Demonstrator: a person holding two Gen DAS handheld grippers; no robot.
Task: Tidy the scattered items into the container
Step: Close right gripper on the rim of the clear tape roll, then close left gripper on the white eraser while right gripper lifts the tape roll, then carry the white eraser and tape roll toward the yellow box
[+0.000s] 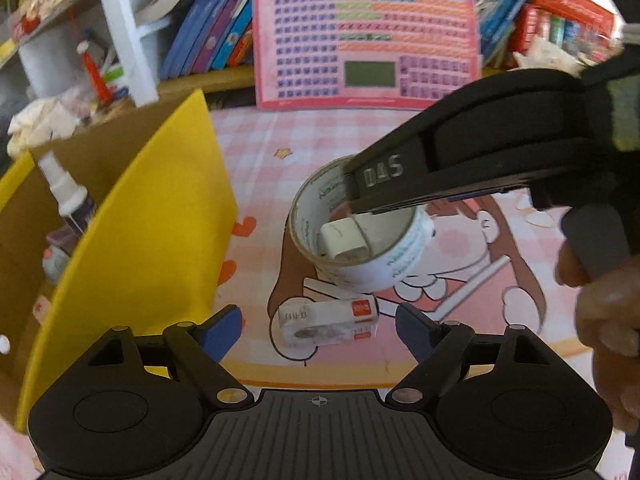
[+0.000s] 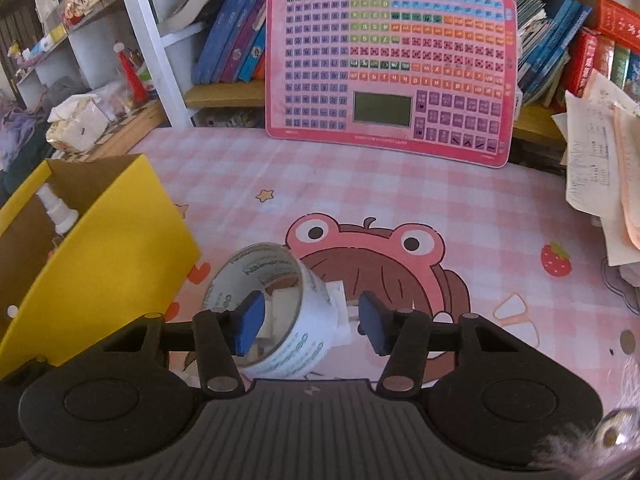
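Inside yellow box [image 2: 104,248] a white spray bottle [image 2: 56,208], right gripper [image 2: 312,320] jaws astride tape roll [image 2: 296,344] wall, unclenched, left gripper [image 1: 318,330] jaws released.

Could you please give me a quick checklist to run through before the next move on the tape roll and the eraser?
1. Right gripper straddles the tape roll wall, one finger inside the ring: ok.
2. Pads pressing on the wall: not ok; gaps show on both sides.
3. Left gripper open around the eraser: ok, not touching.
4. Roll's hole free of loose things: not ok; a white block lies inside.
5. Yellow box open on top: ok; a spray bottle is already inside.
6. The two grippers clear of each other: cannot tell.
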